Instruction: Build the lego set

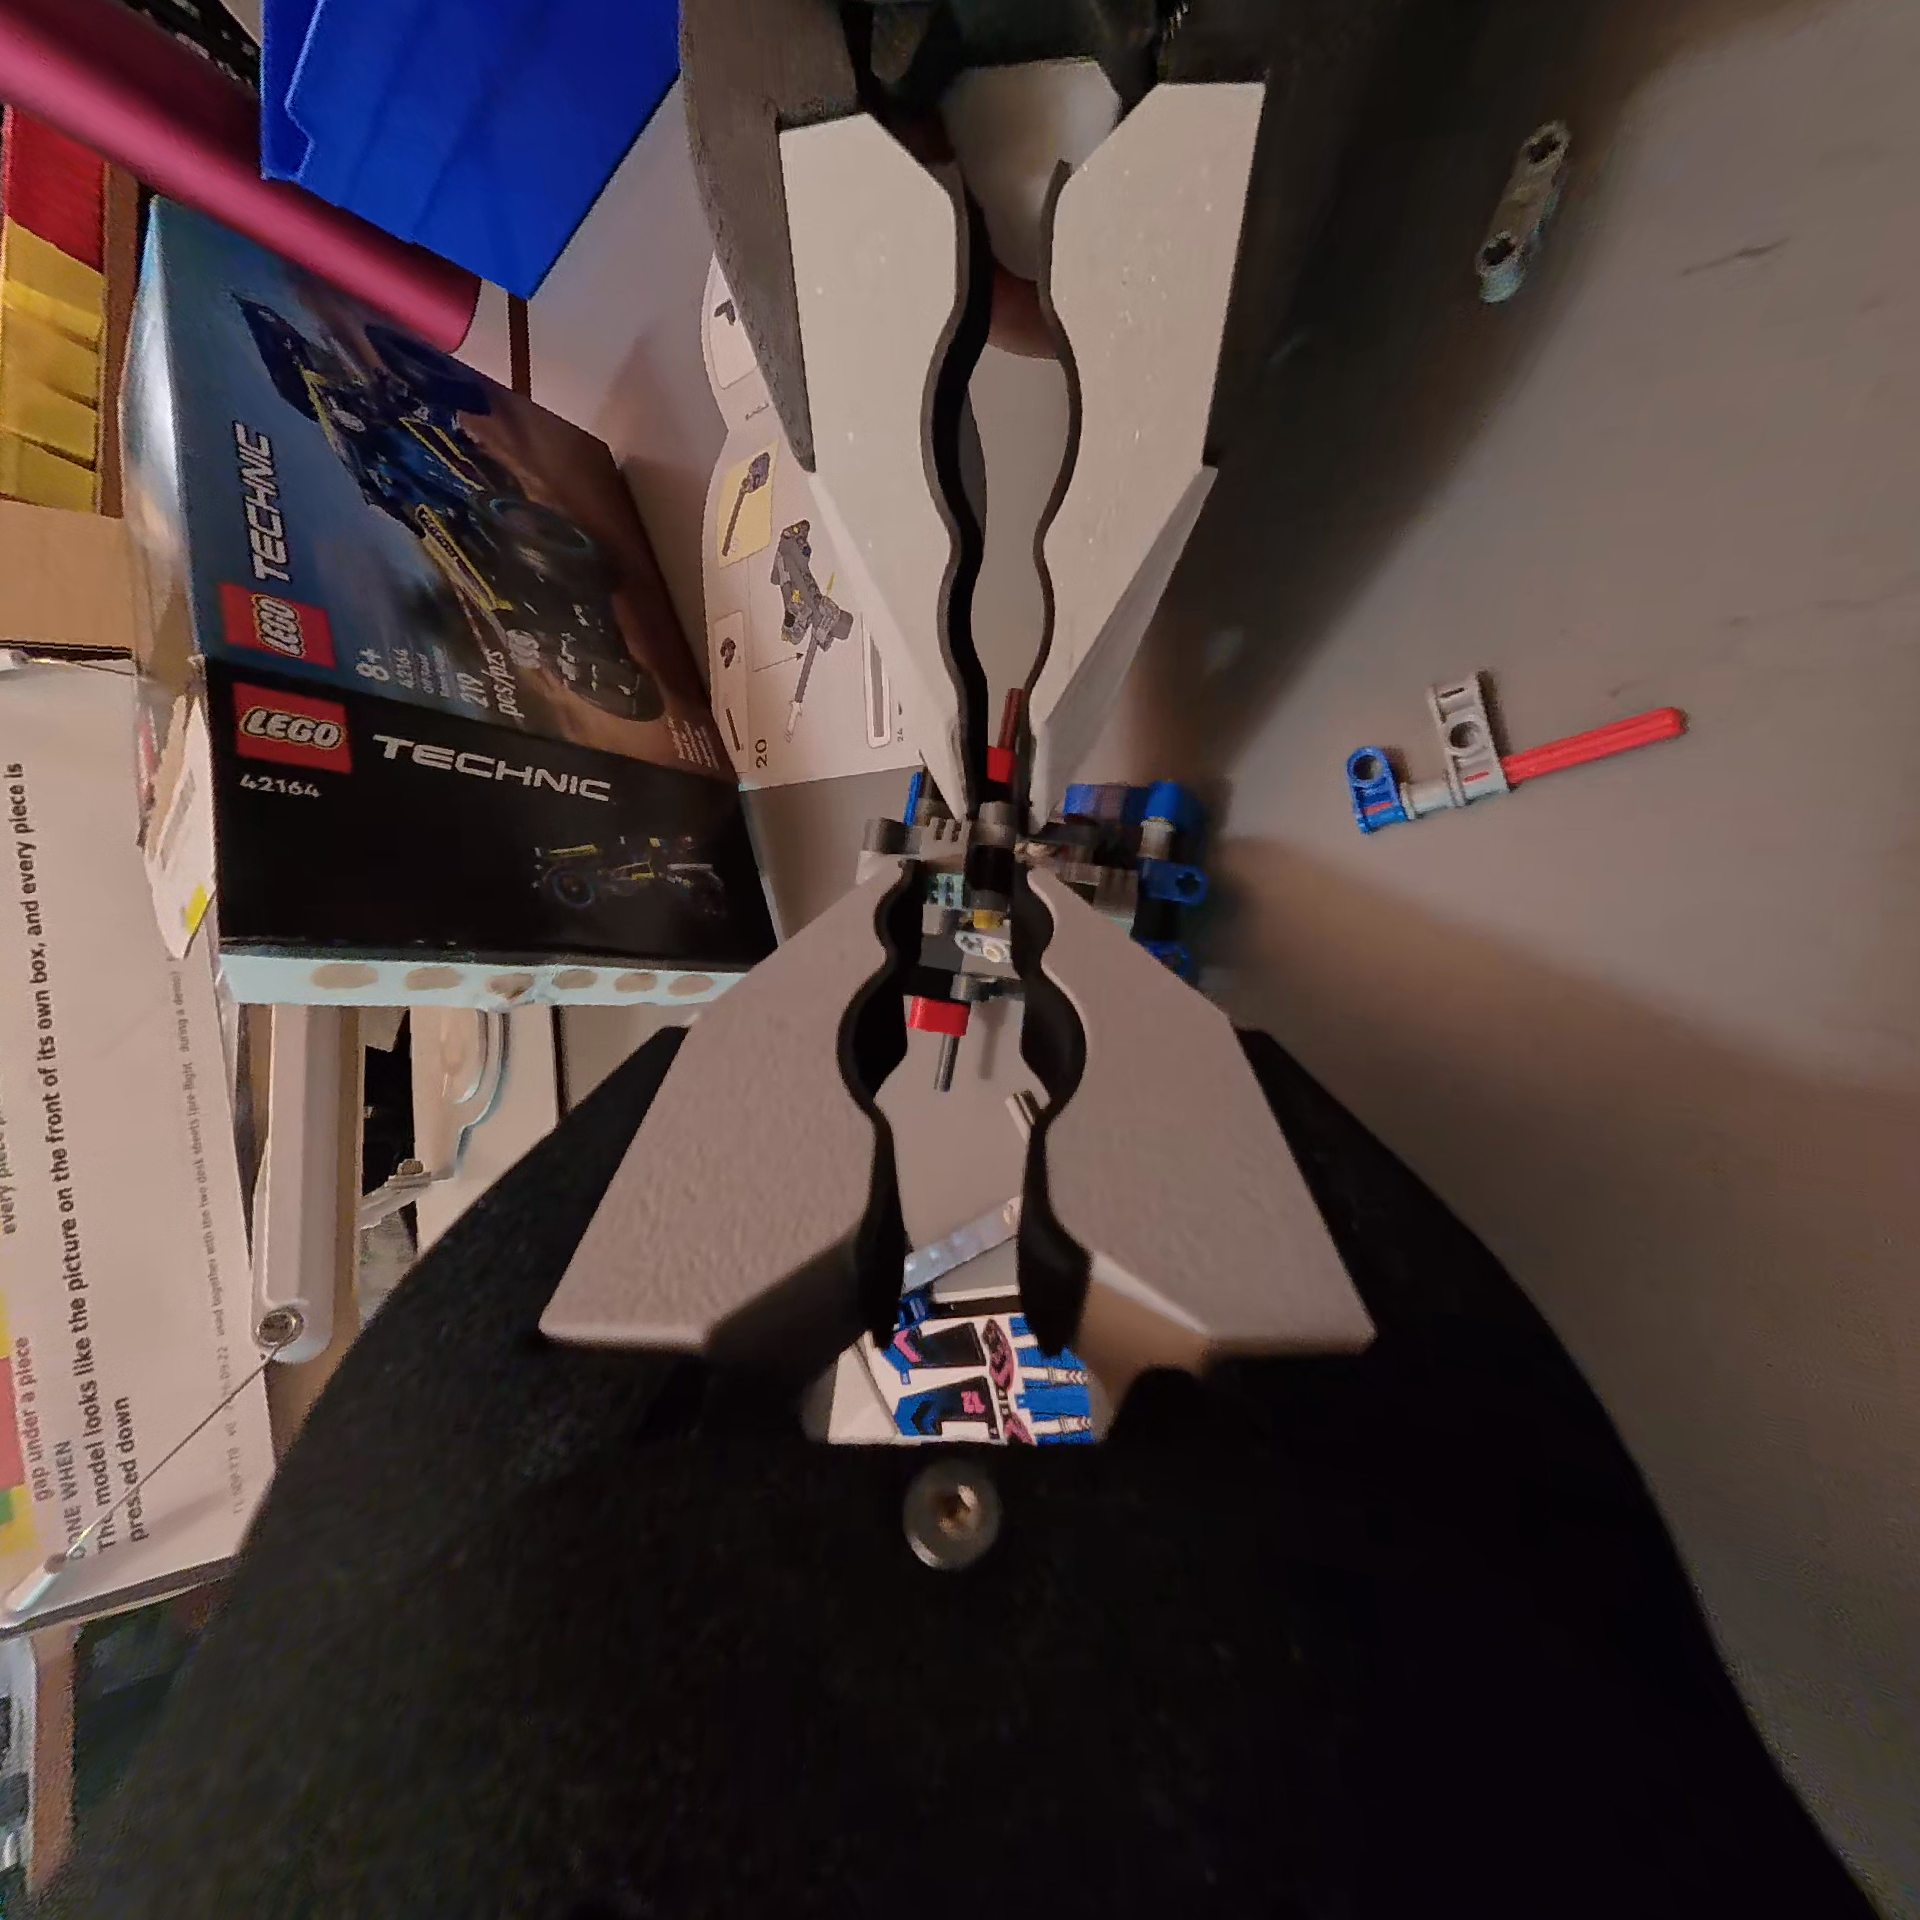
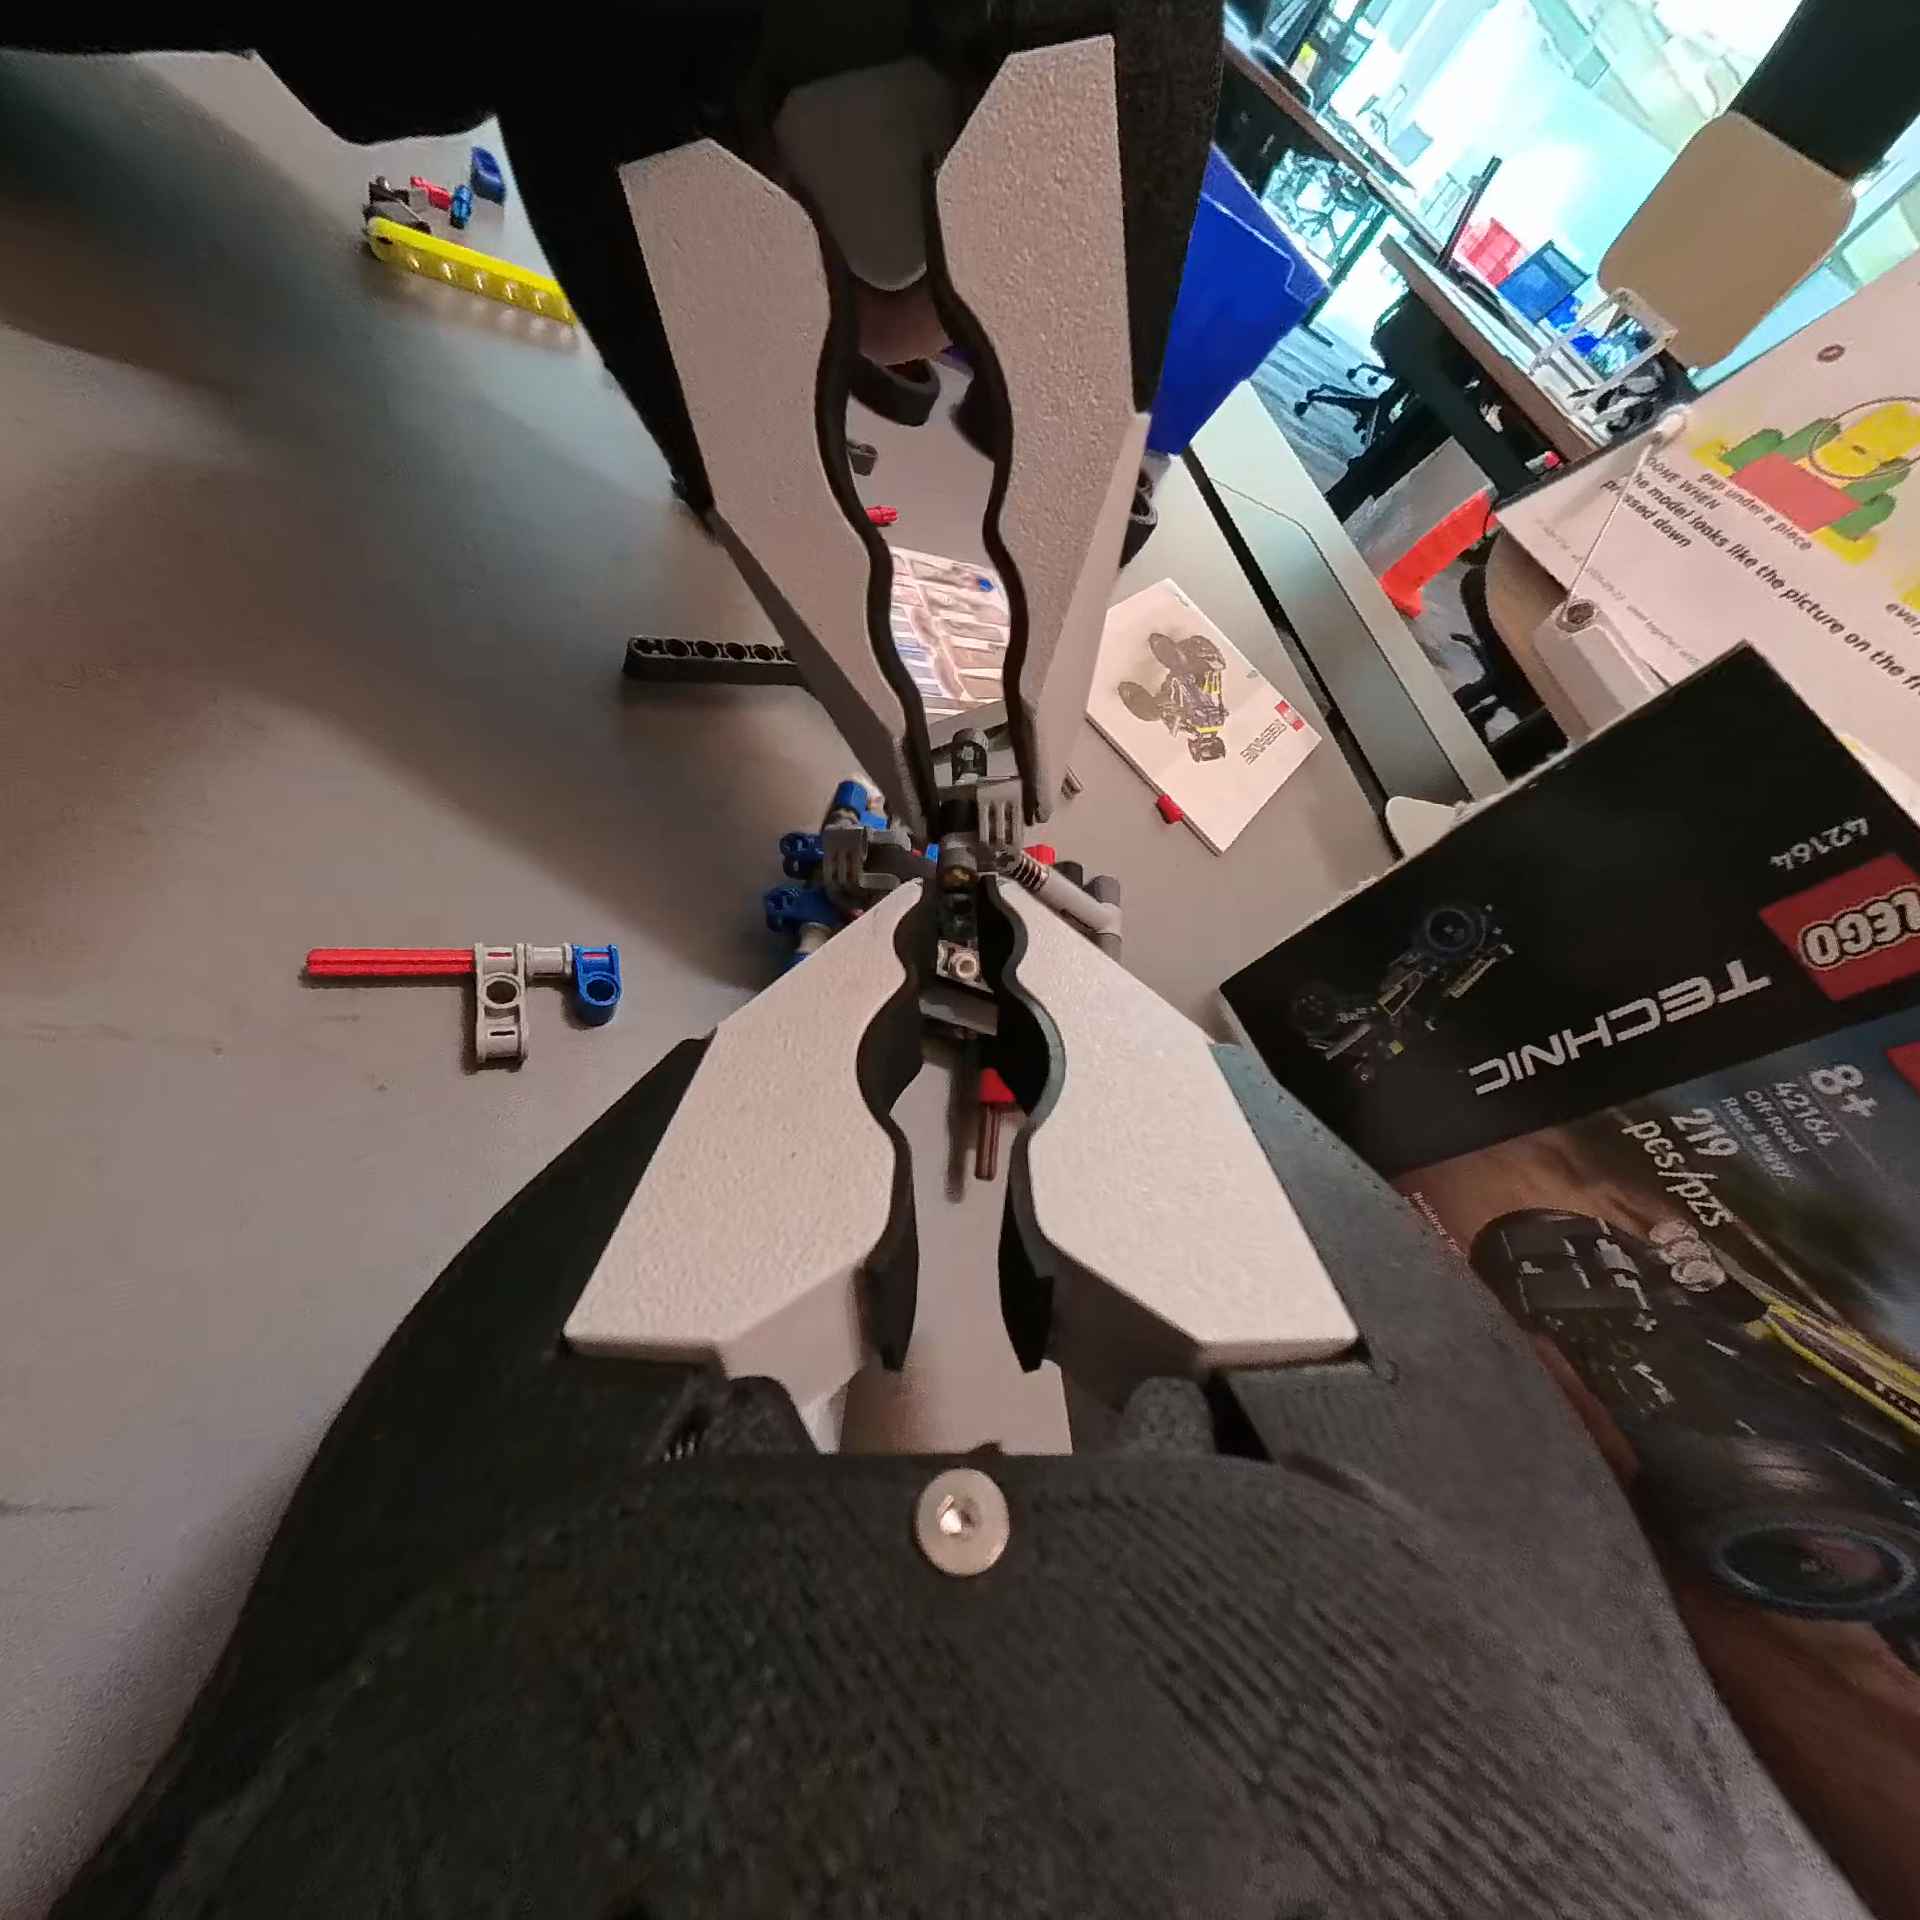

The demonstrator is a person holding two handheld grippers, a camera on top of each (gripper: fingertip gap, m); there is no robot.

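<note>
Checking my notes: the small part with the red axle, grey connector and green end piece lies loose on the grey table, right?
Nearly: the end piece is blue, not green. The right wrist view shows the red axle with grey connector and blue end piece lying loose on the grey table.

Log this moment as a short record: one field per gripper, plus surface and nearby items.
left gripper: closed on the grey, black and blue brick assembly
right gripper: closed on the same assembly from the opposite end
surface: grey table
nearby parts: red axle with grey and blue connectors; yellow beam; black beam
left edge: set box; instruction booklet
</note>
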